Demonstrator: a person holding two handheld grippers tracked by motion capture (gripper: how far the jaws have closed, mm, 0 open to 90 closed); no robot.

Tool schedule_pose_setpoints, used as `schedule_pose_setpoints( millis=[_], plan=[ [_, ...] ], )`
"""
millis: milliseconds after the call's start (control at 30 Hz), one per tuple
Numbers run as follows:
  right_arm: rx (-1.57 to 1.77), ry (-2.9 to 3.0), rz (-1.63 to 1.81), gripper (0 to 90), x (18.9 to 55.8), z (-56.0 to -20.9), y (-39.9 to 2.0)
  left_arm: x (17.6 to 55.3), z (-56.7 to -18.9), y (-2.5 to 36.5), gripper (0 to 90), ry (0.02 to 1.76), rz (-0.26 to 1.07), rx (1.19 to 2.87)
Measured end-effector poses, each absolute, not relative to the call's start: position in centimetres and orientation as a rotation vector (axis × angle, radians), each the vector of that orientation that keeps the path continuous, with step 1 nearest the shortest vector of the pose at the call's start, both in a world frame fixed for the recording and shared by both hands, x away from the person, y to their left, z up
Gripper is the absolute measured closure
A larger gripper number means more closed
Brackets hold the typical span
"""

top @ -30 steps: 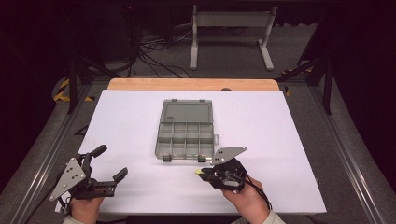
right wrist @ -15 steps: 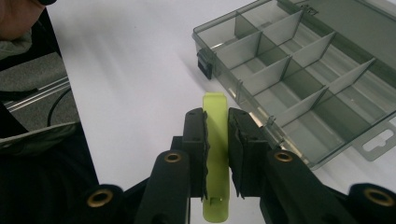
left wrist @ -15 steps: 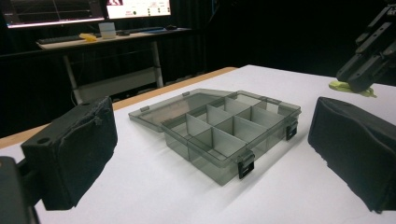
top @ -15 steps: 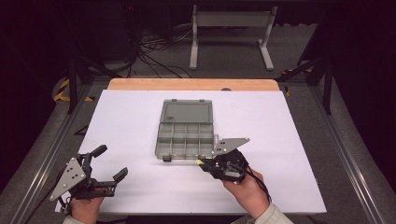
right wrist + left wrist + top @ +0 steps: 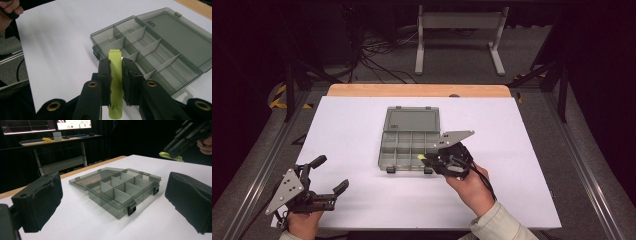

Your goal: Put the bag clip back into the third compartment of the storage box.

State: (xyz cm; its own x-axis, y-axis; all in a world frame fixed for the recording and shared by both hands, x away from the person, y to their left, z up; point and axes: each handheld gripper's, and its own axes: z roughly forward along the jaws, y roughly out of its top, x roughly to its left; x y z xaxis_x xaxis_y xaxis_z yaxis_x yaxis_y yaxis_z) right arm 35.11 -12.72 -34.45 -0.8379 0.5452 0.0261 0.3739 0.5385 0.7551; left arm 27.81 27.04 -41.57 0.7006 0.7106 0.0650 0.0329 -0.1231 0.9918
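On the white table (image 5: 362, 120), a smoky grey plastic organiser box (image 5: 409, 145) is lying open, its flat lid (image 5: 411, 120) folded back toward the far edge and its tray split by thin upright dividers into small square compartments. Two black latches (image 5: 131, 208) are sitting on the tray's near wall. Just beside the box's near right corner, the right gripper (image 5: 430, 161) is hovering above the table in the person's right hand (image 5: 472, 187), its black padded jaws pressing from both sides on a yellow-green clip (image 5: 115, 82), a narrow, smooth, flat plastic strip with a squared tip that is pointing toward the nearest compartments. Nothing is lying between the clip and the tray. At the near left corner of the table, well apart from the box, the left gripper (image 5: 328, 172) is resting in the left hand (image 5: 302, 224), its jaws standing wide with nothing between them; its pads (image 5: 40, 201) are looking soft, matte and slightly frayed at the edges. Beyond the table, a strip of bare wood (image 5: 419, 90) is edging the far side, and cables (image 5: 377, 55) and a pale metal stand (image 5: 459, 35) are sitting on the dark floor.
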Motion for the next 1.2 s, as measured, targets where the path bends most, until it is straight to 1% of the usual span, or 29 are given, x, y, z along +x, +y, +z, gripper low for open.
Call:
schedule_pose_setpoints(
  millis=[600, 1200],
  plan=[
    [0.795, 2.521, 1.218, 77.9, 39.3, -34.3, -11.3, 27.9, -41.6, 27.0, 2.0, 0.618, 0.643, 1.612],
    [0.868, 2.494, 1.254, 78.0, 44.3, -35.7, -9.7, 27.9, -41.6, 27.0, 2.0, 0.615, 0.640, 1.614]
  ],
)
